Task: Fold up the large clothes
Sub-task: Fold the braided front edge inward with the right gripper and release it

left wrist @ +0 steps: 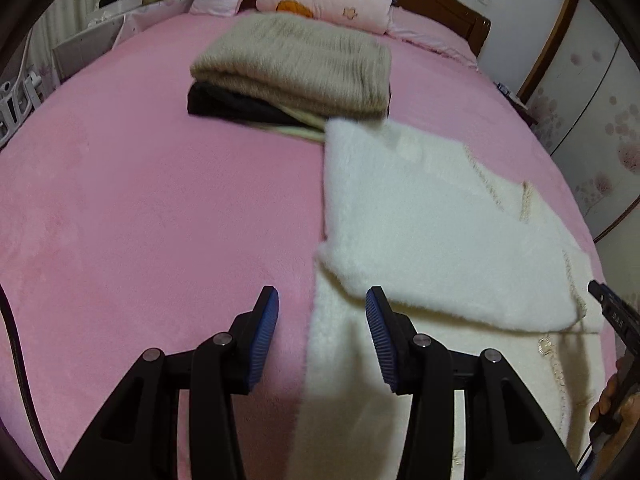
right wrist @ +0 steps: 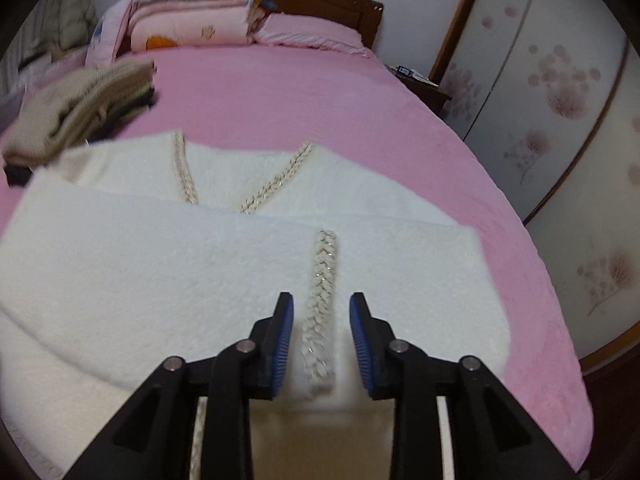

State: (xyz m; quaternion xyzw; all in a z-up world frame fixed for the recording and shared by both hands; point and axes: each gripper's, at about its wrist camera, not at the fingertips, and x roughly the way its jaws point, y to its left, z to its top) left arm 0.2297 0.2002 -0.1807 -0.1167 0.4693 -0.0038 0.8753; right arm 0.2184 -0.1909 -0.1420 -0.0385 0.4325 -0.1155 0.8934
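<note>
White fuzzy cardigan lies partly folded on the pink bed. Right gripper — jaws apart, gripping nothing — straddles its braided trim. Left gripper stands open and empty over the cardigan's left edge.

Cardigan on bed, folded pile behind

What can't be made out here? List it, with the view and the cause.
- White garment: its near hem, in both wrist views, runs behind the gripper bodies and off the bottom edge.
- Black garment: the beige knit stacked on it covers most of it.
- Right gripper: in the left wrist view the frame edge cuts it off.
- Items on the nightstand: too small in the right wrist view.
</note>
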